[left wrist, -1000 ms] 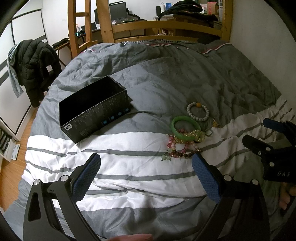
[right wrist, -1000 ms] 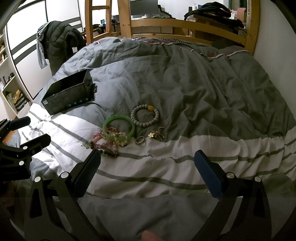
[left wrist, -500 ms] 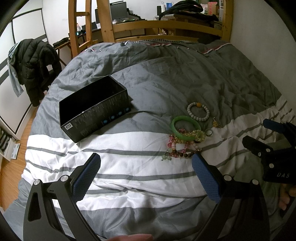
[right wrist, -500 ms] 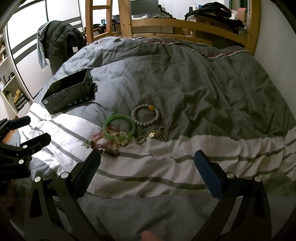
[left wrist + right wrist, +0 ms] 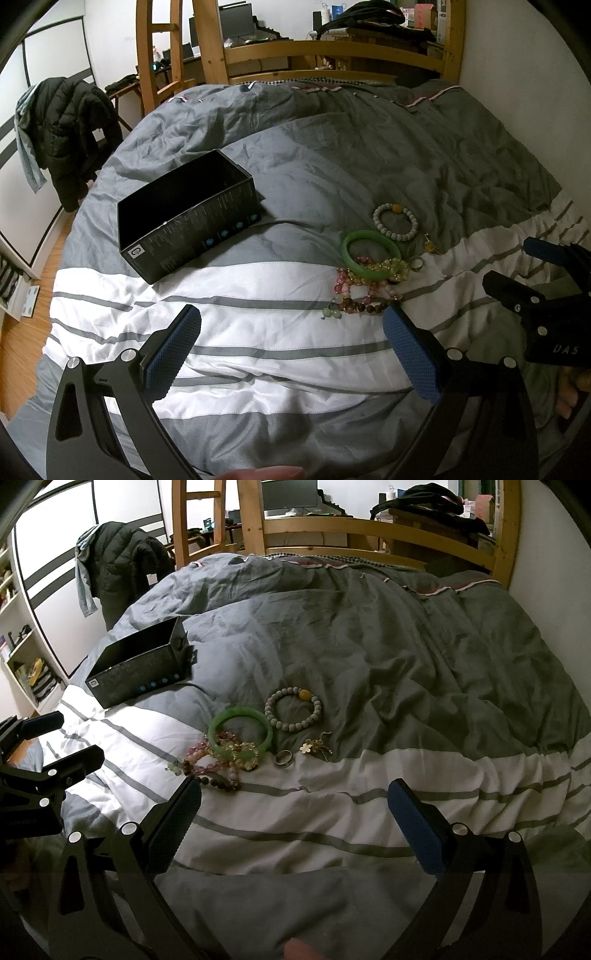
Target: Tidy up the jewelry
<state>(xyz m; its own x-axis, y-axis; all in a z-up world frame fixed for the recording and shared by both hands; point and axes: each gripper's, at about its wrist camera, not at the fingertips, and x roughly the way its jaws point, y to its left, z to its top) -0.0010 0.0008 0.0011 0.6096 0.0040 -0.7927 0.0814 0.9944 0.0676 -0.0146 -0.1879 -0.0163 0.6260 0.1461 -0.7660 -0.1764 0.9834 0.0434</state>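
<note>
Glossy green bangle (image 5: 241, 734) on creased cloth duvet (image 5: 369, 657); matt cardboard box (image 5: 188, 221).

Both wrist views low over duvet (image 5: 280, 295), facing headboard, sharing jewelry pile (image 5: 236, 749)

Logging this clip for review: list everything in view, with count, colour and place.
box: 1, black, open-topped, on the duvet left of the jewelry
bangle: 1, green, in the jewelry cluster
grey bead bracelet: 1, grey with one amber bead, just beyond the bangle
bead strands: several tangled, pink, yellow and brown, overlapping the bangle's near side
ring: 1, silver, right of the bangle
flower charm: 1, gold, beside the ring
duvet: 1, grey with white stripes, covering the bed
jacket: 1, black, hanging at left
bed frame: 1, wooden, far end
left gripper: open, empty
right gripper: open, empty
</note>
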